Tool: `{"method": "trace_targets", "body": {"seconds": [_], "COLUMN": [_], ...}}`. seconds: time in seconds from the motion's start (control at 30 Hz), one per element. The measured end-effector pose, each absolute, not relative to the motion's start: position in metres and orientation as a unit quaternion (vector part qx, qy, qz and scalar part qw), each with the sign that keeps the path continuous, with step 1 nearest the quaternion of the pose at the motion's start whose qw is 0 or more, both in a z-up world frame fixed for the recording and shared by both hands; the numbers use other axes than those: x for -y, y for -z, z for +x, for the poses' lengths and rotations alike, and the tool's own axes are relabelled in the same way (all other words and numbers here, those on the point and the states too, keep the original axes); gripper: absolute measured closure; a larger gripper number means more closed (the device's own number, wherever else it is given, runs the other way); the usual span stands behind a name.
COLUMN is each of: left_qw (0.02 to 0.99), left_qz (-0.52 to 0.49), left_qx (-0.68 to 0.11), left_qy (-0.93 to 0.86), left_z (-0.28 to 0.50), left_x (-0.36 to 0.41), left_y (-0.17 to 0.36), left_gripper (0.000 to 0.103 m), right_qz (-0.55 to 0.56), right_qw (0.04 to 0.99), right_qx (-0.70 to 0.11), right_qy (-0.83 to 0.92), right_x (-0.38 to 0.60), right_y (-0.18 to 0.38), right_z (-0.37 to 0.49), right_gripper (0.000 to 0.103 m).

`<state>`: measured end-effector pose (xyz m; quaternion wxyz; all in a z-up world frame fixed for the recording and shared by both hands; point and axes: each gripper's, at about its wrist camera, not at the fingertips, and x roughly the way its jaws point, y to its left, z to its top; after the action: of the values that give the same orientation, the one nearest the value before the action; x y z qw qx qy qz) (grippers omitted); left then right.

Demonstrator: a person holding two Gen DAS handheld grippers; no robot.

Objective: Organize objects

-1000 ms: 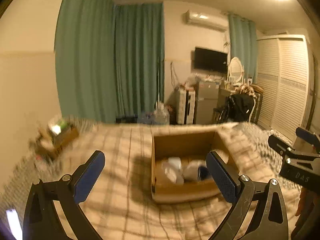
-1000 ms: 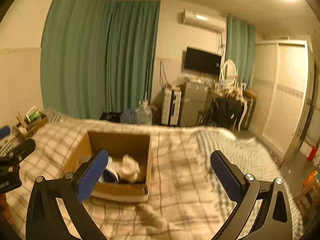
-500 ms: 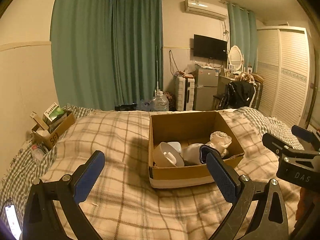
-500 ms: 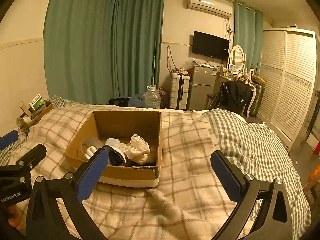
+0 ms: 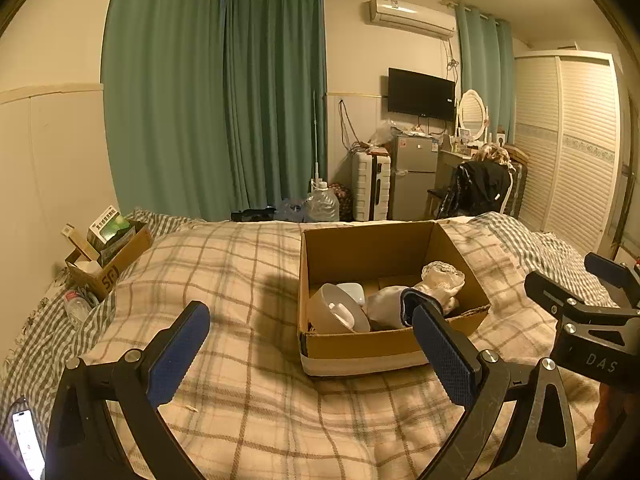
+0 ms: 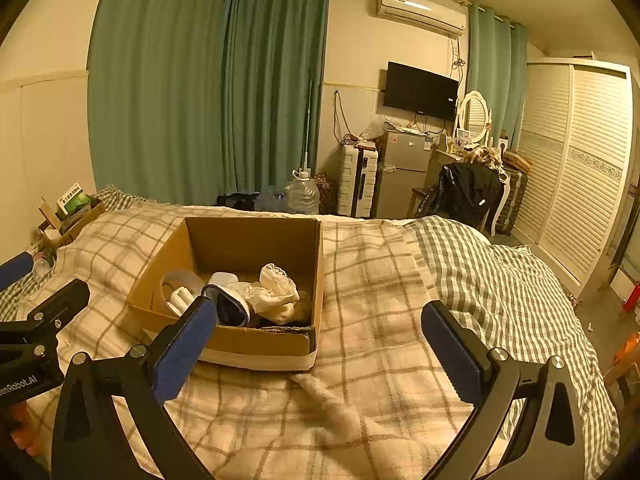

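An open cardboard box (image 5: 360, 352) stands on the plaid bed; it also shows in the right wrist view (image 6: 256, 344). Inside lie a beige bowl-like item (image 5: 334, 312), a white lacy cloth (image 5: 442, 280) and a dark-rimmed object (image 5: 408, 308). My left gripper (image 5: 312, 356) is open and empty, held above the blanket just in front of the box. My right gripper (image 6: 320, 348) is open and empty, near the box's front right corner. The right gripper also appears at the right edge of the left wrist view (image 5: 580, 312).
A small cardboard box with packets (image 5: 108, 256) sits at the bed's left edge by the wall. A phone (image 5: 26, 444) lies at the lower left. A checked quilt (image 6: 500, 280) covers the bed's right side. Beyond the bed stand a fridge (image 5: 412, 176), a chair and wardrobes.
Both views tilted down and steadied from a blurred sweep; the box now sits a little lower and closer. Both grippers stay open and empty.
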<state>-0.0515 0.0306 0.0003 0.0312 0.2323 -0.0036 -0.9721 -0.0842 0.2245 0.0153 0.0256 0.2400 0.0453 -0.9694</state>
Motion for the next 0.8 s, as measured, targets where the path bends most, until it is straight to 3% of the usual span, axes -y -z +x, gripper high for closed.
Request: {"method": "trace_targets", "body": {"seconds": [0.8], "left_qw": [0.032], "left_qz": [0.243], "left_qx": [0.007], "left_qy": [0.969], "left_z": [-0.0530], "left_x": [-0.0318], "left_y": [0.0054], "left_gripper": [0.000], "right_qz": [0.242], "right_qw": [0.025], "right_qx": [-0.048], "right_qy": [0.969], "right_x": [-0.2231], "right_y": [-0.0159], "right_z": [-0.0836], "right_gripper": [0.000]}}
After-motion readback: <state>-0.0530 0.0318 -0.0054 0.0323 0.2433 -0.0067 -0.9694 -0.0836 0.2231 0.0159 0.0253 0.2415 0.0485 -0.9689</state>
